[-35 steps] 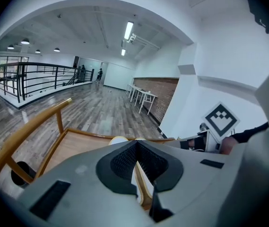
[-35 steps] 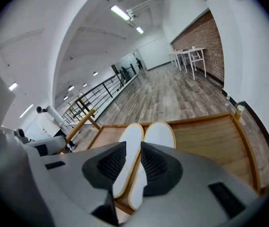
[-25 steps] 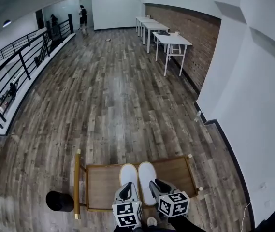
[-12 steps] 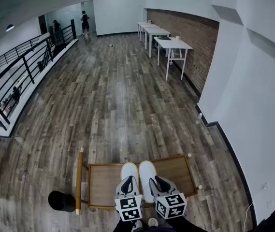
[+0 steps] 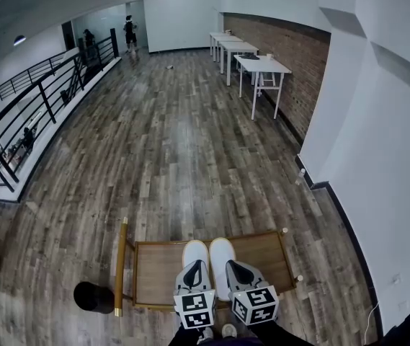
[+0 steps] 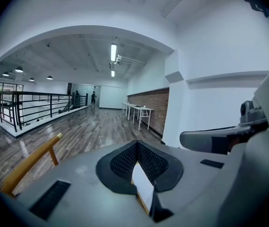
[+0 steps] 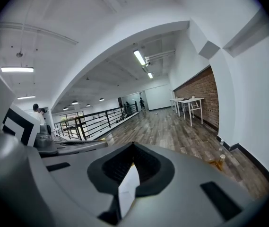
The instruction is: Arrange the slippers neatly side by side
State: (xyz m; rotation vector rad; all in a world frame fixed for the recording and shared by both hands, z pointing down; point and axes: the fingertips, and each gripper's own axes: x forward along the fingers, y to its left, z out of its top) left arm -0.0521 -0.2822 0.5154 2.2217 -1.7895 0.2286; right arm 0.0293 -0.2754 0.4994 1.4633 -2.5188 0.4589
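Two white slippers lie side by side on a low wooden table, the left slipper touching the right slipper. My left gripper hangs over the near end of the left slipper, its jaws shut. My right gripper is over the near end of the right slipper, also shut. In the left gripper view the black pads meet in a line, with a sliver of white showing below them. The right gripper view shows the same at the right gripper. Whether the tips touch the slippers is hidden.
A yellow wooden rail runs along the table's left side, with a round black object beside it. A white wall stands to the right. White tables line the brick wall far off, and a black railing borders the left.
The head view has shifted slightly. Both grippers stay shut over the slippers' near ends, the left one a touch farther forward. The slippers have not moved.
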